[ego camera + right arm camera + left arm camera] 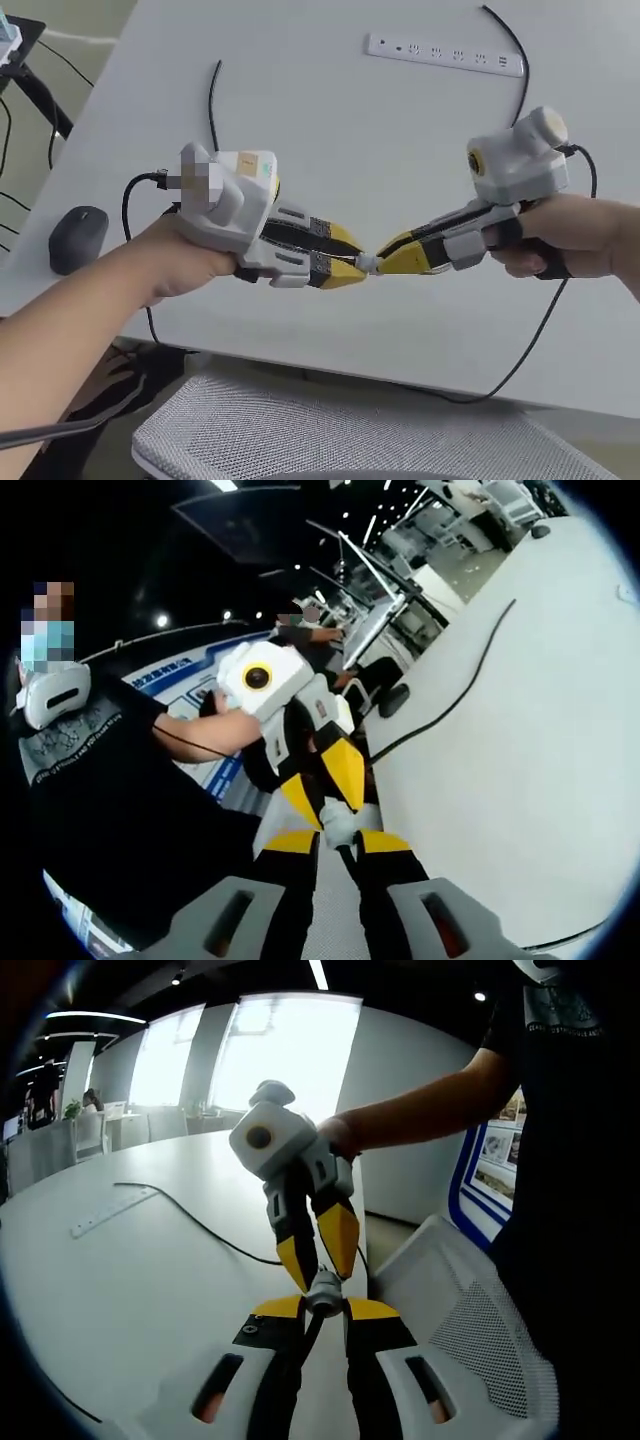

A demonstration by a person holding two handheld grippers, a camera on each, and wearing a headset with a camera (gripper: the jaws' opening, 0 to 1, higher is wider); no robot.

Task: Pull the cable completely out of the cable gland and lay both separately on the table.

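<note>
Held in the air just off the near edge of the table [330, 140]: one cable gland [368, 263] with one cable [312, 1332] through it, between two grippers, the left gripper [360, 263] with fingers seemingly pressed on the cable, the right gripper [385, 259] with fingers seemingly pinching the cable gland. Grip firmly at both ends and draw straight apart along the cable's line, without twisting, until the end slips free. Also on the table: one power strip [443, 54] at the far side, one mouse [78, 238] at the left edge.

The left hand-held gripper [358, 266] is white with yellow-and-black jaws.
</note>
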